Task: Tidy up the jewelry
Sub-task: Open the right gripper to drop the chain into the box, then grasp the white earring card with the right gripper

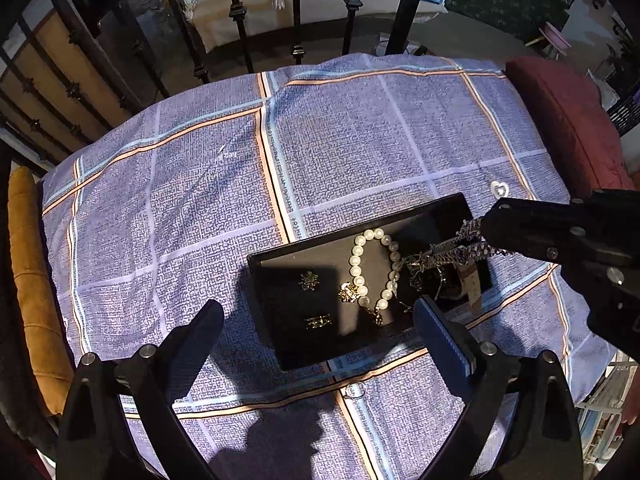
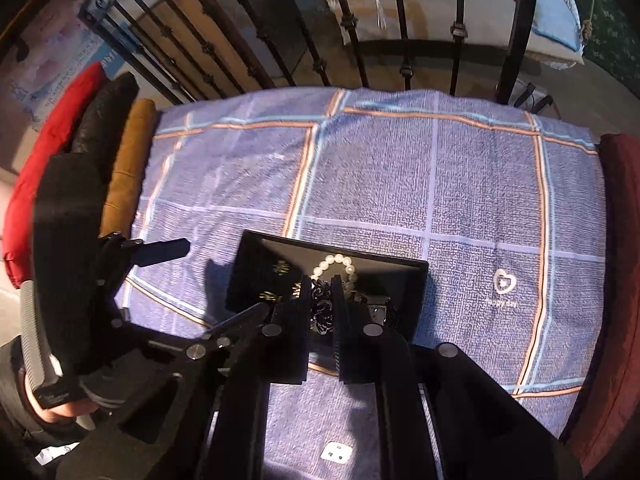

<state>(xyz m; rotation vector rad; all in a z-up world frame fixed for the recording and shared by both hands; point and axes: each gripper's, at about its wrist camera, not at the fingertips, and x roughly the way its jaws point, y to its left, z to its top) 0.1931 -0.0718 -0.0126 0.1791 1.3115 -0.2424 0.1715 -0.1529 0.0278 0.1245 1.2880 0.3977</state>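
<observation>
A black jewelry tray lies on the blue checked cloth, also in the right wrist view. In it are a pearl bracelet, three small gold pieces, and a watch with a tan strap. My right gripper is shut on a silver chain necklace and holds it just above the tray's right end; the chain shows between its fingers. My left gripper is open and empty, just in front of the tray.
A thin ring lies on the cloth in front of the tray. A small white piece lies near the front edge. Cushions flank the cloth: orange left, dark red right. Black iron railing stands behind.
</observation>
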